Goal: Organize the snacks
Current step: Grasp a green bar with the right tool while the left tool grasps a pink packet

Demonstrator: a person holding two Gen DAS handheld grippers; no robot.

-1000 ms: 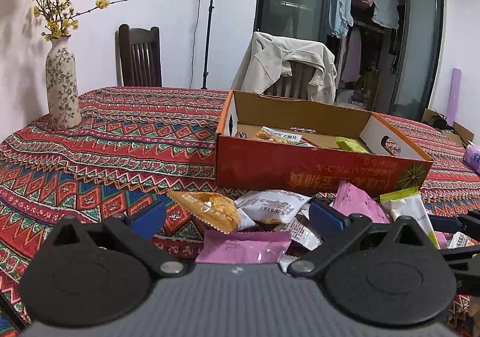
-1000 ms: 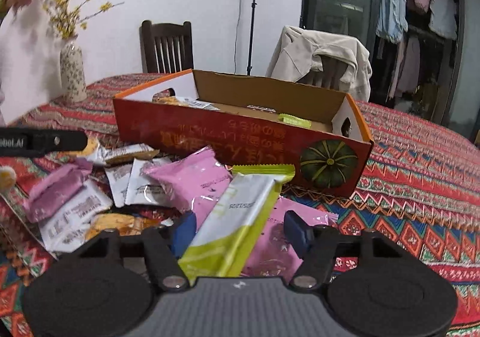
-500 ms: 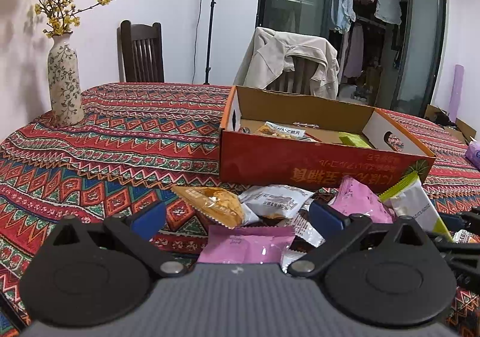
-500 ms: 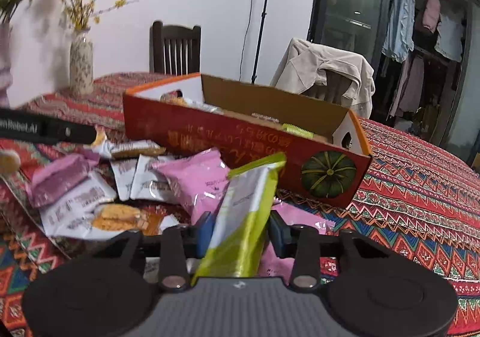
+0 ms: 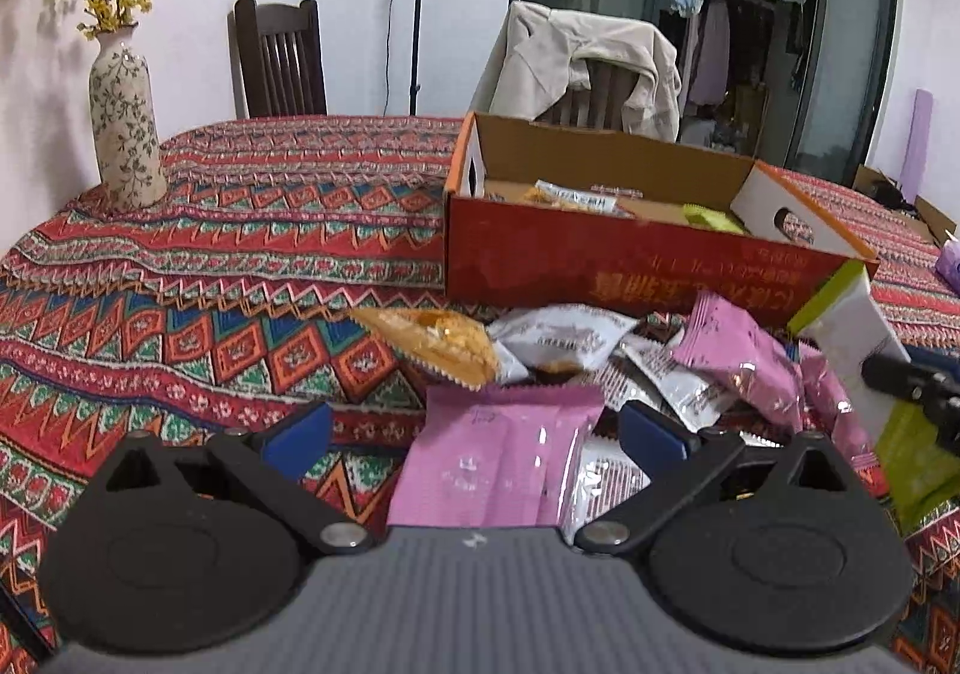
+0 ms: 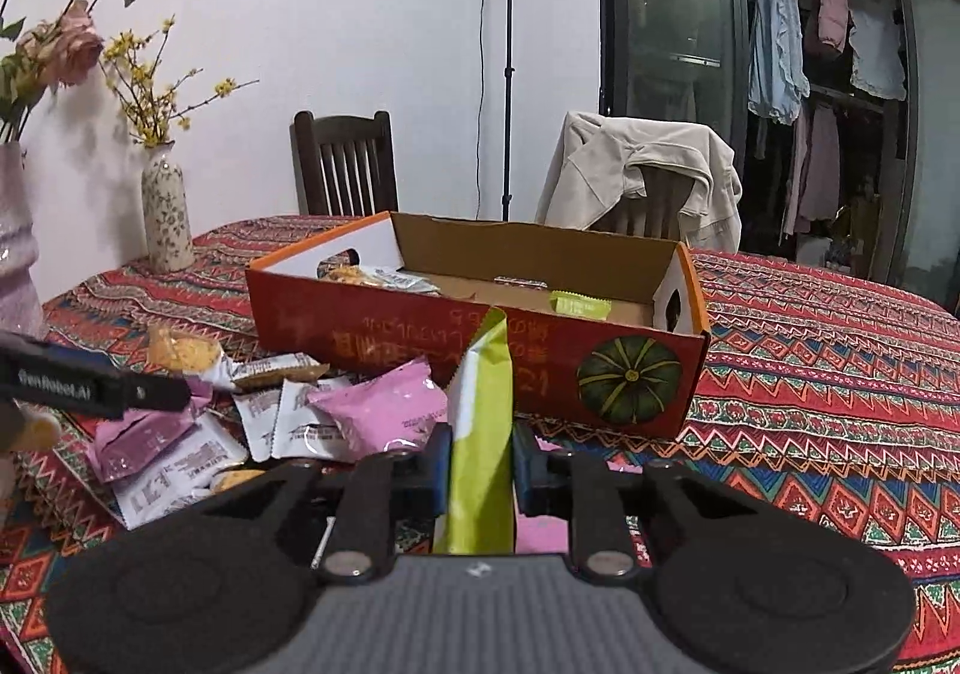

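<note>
A red cardboard box (image 5: 630, 266) (image 6: 420, 338) lies open on the patterned tablecloth, with a few snacks inside. In front of it is a pile of snack packets: pink, white and orange (image 5: 438, 341). My right gripper (image 6: 480, 464) is closing, its pads pressing both sides of a green-and-white packet (image 6: 483, 404), which stands upright just above the pile. That packet (image 5: 852, 326) also shows at the right edge of the left wrist view. My left gripper (image 5: 474, 431) is open and low over the pile. A pink packet (image 5: 498, 464) lies between its fingers, which do not touch it.
A patterned vase (image 5: 123, 134) with yellow twigs stands at the far left of the table. A pale vase (image 6: 18, 230) with pink roses is nearer on the left. A dark chair (image 6: 345, 164) and a jacket-draped chair (image 6: 642, 176) stand behind the table.
My right gripper has shut on the green-and-white packet and raised it from lying flat to standing upright. The left gripper has stayed over the pink packet, still open.
</note>
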